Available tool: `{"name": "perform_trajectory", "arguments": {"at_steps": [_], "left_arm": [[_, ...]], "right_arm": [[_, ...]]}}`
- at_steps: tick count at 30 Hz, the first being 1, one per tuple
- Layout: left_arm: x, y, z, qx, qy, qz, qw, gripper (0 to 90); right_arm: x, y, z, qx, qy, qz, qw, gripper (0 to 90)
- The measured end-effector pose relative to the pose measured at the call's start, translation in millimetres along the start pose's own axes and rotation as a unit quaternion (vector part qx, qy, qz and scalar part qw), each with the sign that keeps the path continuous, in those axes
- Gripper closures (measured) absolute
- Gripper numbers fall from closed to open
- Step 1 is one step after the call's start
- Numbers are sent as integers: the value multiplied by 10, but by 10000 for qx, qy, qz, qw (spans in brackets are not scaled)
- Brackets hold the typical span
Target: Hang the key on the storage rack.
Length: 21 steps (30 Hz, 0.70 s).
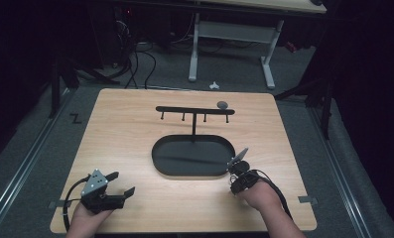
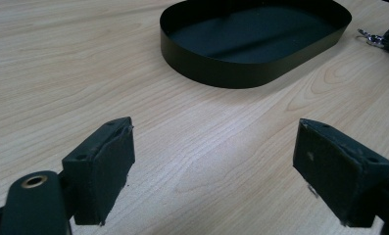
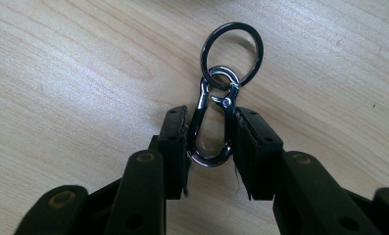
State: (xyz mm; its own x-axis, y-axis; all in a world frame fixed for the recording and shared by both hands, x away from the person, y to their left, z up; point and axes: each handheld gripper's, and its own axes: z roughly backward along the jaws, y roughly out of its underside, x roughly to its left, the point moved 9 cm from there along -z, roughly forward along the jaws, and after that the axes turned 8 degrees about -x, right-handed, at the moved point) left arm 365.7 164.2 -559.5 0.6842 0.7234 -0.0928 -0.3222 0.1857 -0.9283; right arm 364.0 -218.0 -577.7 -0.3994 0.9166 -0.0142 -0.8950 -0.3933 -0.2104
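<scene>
1 tray (image 1: 157,163) bare inside | right claw (image 3: 210,142) pinching carabiner (image 3: 212,128) | left claw (image 2: 221,166) spread

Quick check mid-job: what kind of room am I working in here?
Probably a lab or test workshop, not a home. A bare wooden table stands on grey carpet, cables trail across the floor behind it, and a white-legged workbench sits beyond. The surroundings are dark, so little else can be told.

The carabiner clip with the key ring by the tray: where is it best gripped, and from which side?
Across the two long sides of the carabiner clip, coming from its rounded end, opposite the key ring. It lies flat on the table, and the right gripper already pinches it there.
</scene>
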Motion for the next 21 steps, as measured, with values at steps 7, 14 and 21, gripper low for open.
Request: {"name": "perform_trajectory", "arguments": {"at_steps": [7,14,21], "left_arm": [[-21,-9,4,-11,37,-28,10000,161],[-15,-7,-1,-8,48,-18,10000,161],[-20,-13,1,-13,64,-15,10000,162]], "right_arm": [[-7,-15,-6,48,-2,12,10000,629],[-27,-33,-8,42,-9,61,10000,675],[-35,-17,5,-99,16,158,9998,682]]}}
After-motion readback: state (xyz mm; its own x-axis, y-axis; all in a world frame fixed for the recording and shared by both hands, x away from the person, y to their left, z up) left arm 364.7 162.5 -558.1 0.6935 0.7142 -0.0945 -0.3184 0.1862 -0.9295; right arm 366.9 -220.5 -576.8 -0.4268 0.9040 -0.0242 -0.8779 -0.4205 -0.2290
